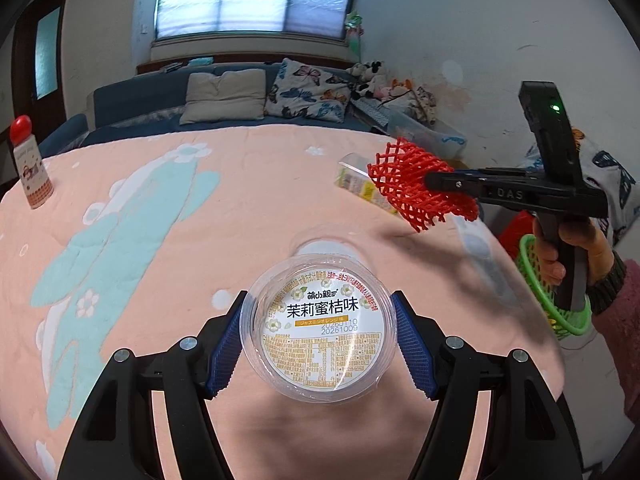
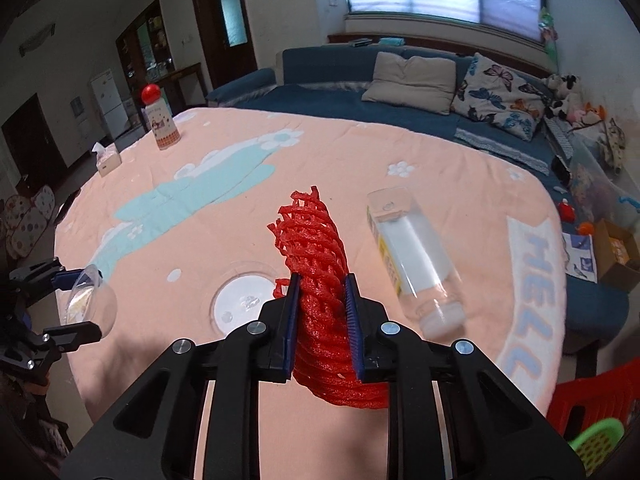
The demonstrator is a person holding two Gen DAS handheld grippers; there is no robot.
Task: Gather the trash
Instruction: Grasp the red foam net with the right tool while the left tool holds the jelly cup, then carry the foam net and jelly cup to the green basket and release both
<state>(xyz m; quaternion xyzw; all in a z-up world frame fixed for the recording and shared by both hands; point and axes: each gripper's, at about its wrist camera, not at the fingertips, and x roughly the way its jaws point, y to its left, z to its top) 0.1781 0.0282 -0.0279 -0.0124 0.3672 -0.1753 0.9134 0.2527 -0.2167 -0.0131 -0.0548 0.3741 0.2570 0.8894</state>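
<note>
My left gripper point(image 1: 318, 340) is shut on a clear plastic cup point(image 1: 320, 328) with a white printed lid, held above the pink table cover. It also shows at the left edge of the right wrist view point(image 2: 86, 300). My right gripper point(image 2: 320, 312) is shut on a red foam fruit net point(image 2: 316, 264), held above the table; it also shows in the left wrist view point(image 1: 416, 184). A clear empty bottle point(image 2: 412, 264) with a yellow label lies on its side to the right. A clear round lid point(image 2: 244, 296) lies flat on the table.
A green mesh basket point(image 1: 560, 312) sits beyond the table's right edge beside a red stool point(image 2: 592, 392). A red-capped bottle point(image 2: 160, 120) and a tissue box point(image 2: 106, 158) stand at the far left. A blue sofa point(image 2: 360, 96) with pillows lies behind.
</note>
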